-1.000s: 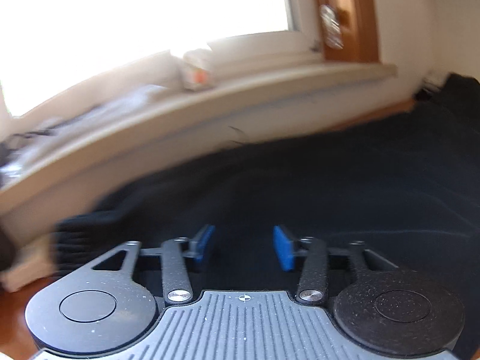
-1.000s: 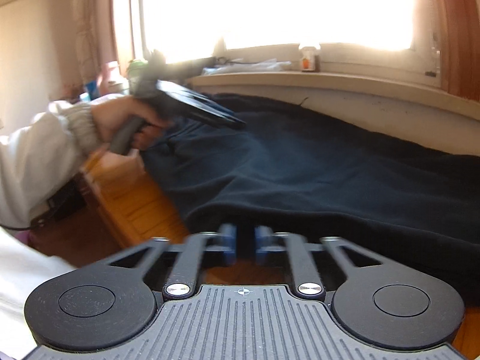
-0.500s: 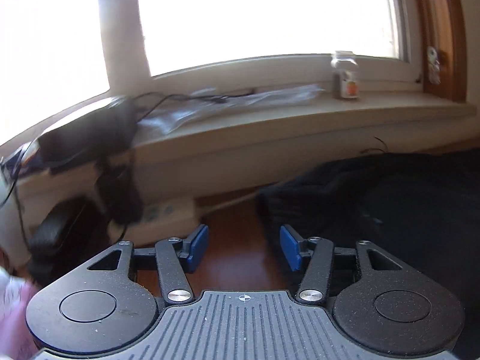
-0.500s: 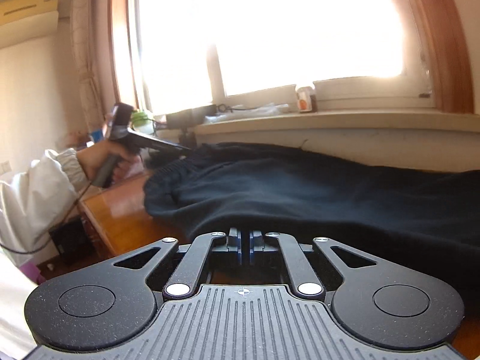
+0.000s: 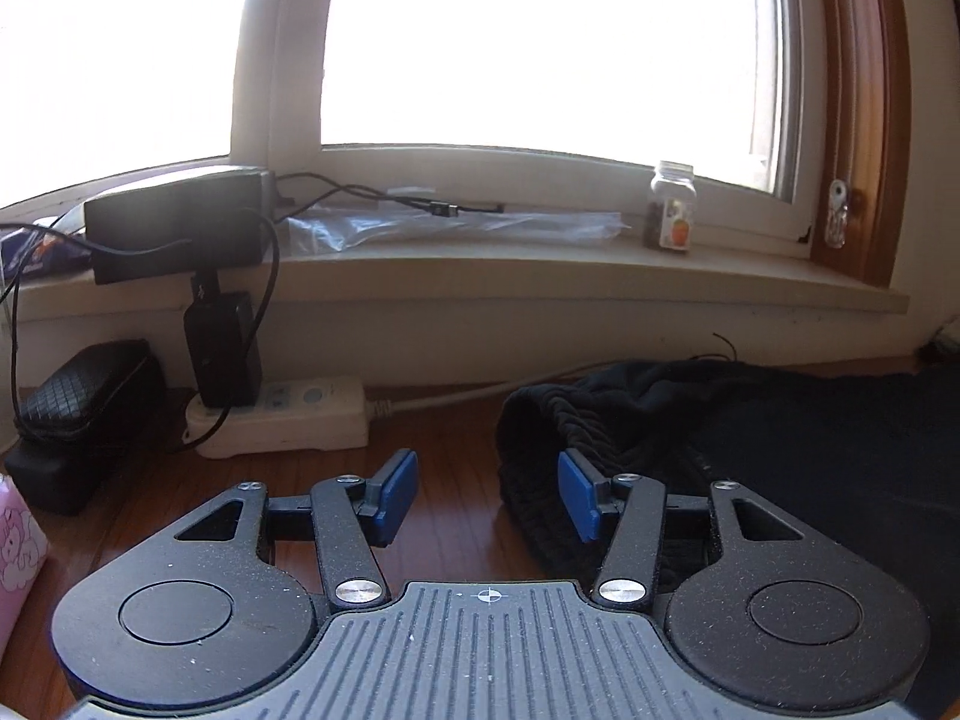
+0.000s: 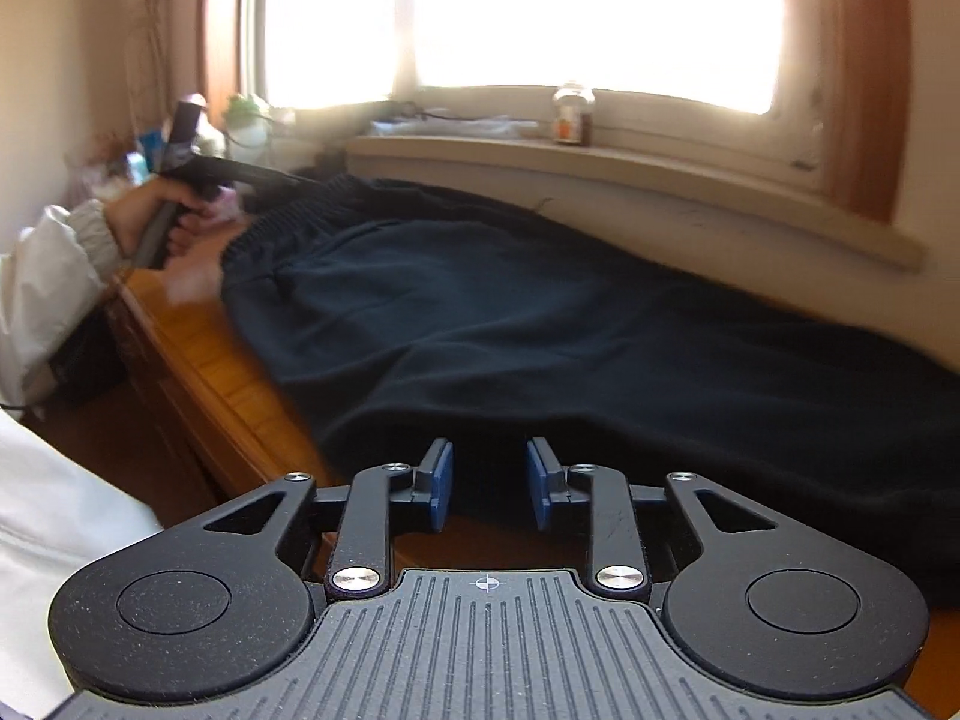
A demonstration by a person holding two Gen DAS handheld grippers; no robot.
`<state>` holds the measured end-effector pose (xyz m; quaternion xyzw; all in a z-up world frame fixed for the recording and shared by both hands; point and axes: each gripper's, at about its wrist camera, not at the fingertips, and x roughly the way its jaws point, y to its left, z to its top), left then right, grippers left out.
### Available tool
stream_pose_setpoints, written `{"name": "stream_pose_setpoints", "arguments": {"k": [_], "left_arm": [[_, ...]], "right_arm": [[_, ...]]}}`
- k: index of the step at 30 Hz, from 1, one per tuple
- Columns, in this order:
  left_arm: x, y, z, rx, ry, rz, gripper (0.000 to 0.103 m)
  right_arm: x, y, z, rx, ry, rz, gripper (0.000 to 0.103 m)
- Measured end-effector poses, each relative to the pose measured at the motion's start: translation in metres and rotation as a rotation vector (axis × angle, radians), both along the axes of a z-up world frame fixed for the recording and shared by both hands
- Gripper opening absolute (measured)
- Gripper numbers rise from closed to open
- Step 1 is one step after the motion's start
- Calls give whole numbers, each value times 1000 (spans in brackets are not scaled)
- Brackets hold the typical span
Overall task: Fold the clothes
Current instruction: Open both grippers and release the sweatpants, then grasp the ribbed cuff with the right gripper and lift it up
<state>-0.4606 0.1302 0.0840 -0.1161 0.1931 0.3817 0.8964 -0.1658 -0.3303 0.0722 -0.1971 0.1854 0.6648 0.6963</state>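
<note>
Both grippers I am working are standing open and gripping nothing. Dark trousers [image 6: 540, 312] are lying spread along the wooden table [image 6: 198, 360] under the windowsill. My right gripper [image 6: 487, 486] is hovering at their near edge; my left gripper [image 5: 487, 495] is sitting beside the ribbed waistband [image 5: 540, 456]. A white power strip [image 5: 282, 417] is resting against the wall.
</note>
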Motion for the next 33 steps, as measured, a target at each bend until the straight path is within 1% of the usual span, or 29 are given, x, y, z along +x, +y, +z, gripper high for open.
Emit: {"name": "stream_pose_setpoints", "arguments": {"k": [2, 3, 4, 6, 8, 12, 14, 16, 19, 21, 22, 23, 25, 26, 28, 30, 32, 33], "left_arm": [[-4, -4, -2, -3, -11, -5, 56], [-6, -6, -2, 4, -11, -8, 56], [-9, -9, -3, 9, -13, -11, 56], [-14, -14, -5, 9, -25, -22, 56], [-20, -19, -6, 6, -41, -35, 57], [-33, -23, -9, -23, -101, -69, 57], [-37, -25, -8, -31, -123, -88, 58], [-41, -26, -8, -62, -143, -128, 60], [-45, -31, -15, -106, -149, -207, 60], [-46, -32, -22, -139, -150, -235, 60], [-47, -32, -25, -157, -153, -244, 60], [-47, -31, -28, -169, -156, -254, 60], [-50, -33, -30, -185, -169, -277, 60], [-50, -32, -30, -195, -178, -288, 60], [-50, -31, -30, -207, -188, -312, 60], [-49, -30, -31, -219, -186, -325, 60], [-47, -28, -32, -227, -178, -330, 60], [-45, -29, -32, -223, -168, -328, 61]], "right_arm": [[7, -4, 15, -3, -33, -16, 30], [8, 3, 21, -6, -50, -9, 31], [5, 21, 27, -10, -67, 16, 34], [1, 57, 37, -18, -101, 66, 37], [-3, 93, 47, -27, -135, 116, 43], [-14, 169, 65, -46, -195, 223, 44], [-28, 226, 63, -63, -196, 304, 44], [-44, 278, 59, -71, -205, 380, 44], [-66, 341, 51, -78, -202, 467, 45], [-78, 371, 46, -92, -203, 507, 48], [-83, 384, 44, -105, -205, 525, 54], [-88, 395, 41, -119, -209, 548, 57], [-98, 417, 36, -153, -217, 592, 60], [-102, 428, 34, -178, -216, 614, 65], [-103, 447, 29, -251, -179, 663, 68], [-99, 461, 27, -319, -136, 695, 66], [-97, 465, 27, -359, -112, 717, 49], [-96, 465, 28, -375, -104, 726, 44]]}}
